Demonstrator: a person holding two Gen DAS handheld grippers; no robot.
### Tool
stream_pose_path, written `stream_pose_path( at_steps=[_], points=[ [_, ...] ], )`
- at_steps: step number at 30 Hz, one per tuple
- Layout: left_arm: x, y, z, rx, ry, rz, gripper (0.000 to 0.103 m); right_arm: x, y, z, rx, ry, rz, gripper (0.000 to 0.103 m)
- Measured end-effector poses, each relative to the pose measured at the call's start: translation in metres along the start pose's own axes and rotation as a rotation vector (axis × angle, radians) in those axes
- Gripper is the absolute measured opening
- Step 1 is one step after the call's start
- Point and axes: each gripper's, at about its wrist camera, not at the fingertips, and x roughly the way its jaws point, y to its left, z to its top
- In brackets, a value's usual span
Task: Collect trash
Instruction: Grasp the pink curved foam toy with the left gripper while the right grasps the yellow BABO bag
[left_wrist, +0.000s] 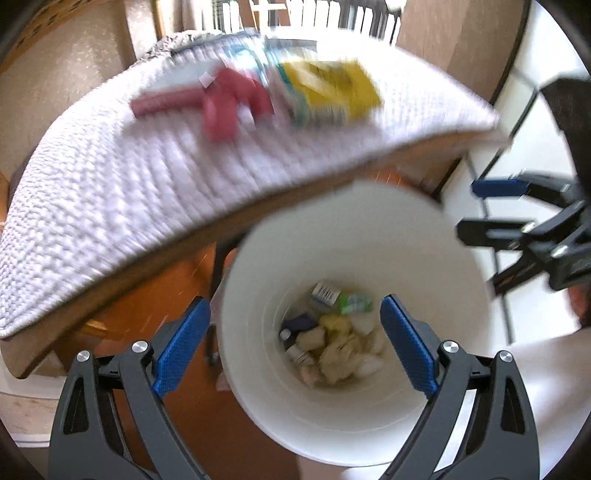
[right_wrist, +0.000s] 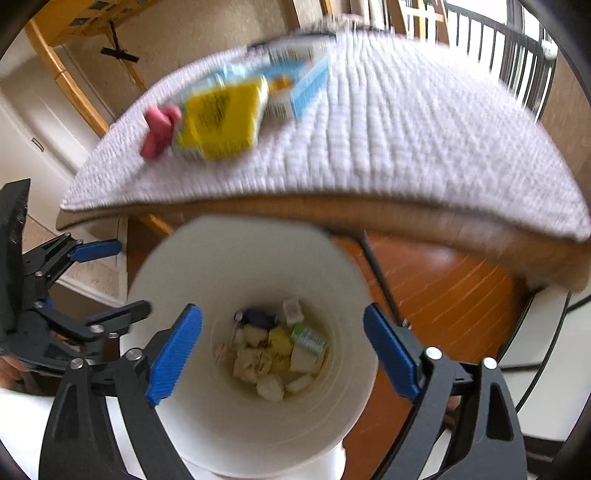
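Two wide-open, empty claws, left gripper (left_wrist: 295, 343) and right gripper (right_wrist: 282, 350), hang over the round white plastic bucket (left_wrist: 354, 221), while the yellow cardboard box (right_wrist: 221, 118) lies far ahead on the white quilted table cover (right_wrist: 388, 140), nearer the right one.

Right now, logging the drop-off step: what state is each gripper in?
Left gripper: open, holding nothing, above the white bucket.
Right gripper: open, holding nothing, above the same bucket.
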Motion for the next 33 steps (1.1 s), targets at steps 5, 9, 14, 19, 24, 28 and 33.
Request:
stream_pose_path(
  at_steps=[5, 9, 14, 19, 24, 28, 33],
  points=[
    [-0.041, 0.020, 0.028, -0.078, -0.153, 0.018, 0.101, -0.021, 0.021, 0.018, -0.086, -0.123, -0.066, 0.097],
    [-0.047, 0.040, 0.050, -0.146, -0.207, 0.013, 0.101, -0.020, 0.036, 0.032, -0.156, -0.171, -0.108, 0.098],
    [-0.026, 0.050, 0.076, -0.145, -0.188, 0.034, 0.101, -0.007, 0.051, 0.048, -0.204, -0.190, -0.104, 0.098],
    [-0.006, 0.053, 0.091, -0.121, -0.157, 0.019, 0.101, 0.007, 0.060, 0.063, -0.229, -0.204, -0.088, 0.098],
    [0.006, 0.055, 0.096, -0.128, -0.131, 0.006, 0.093, 0.021, 0.066, 0.074, -0.240, -0.197, -0.086, 0.094],
    [0.015, 0.061, 0.098, -0.134, -0.111, -0.017, 0.081, 0.030, 0.066, 0.080, -0.240, -0.182, -0.079, 0.091],
    [0.016, 0.060, 0.099, -0.117, -0.115, -0.031, 0.080, 0.037, 0.068, 0.086, -0.246, -0.191, -0.092, 0.090]
  ],
)
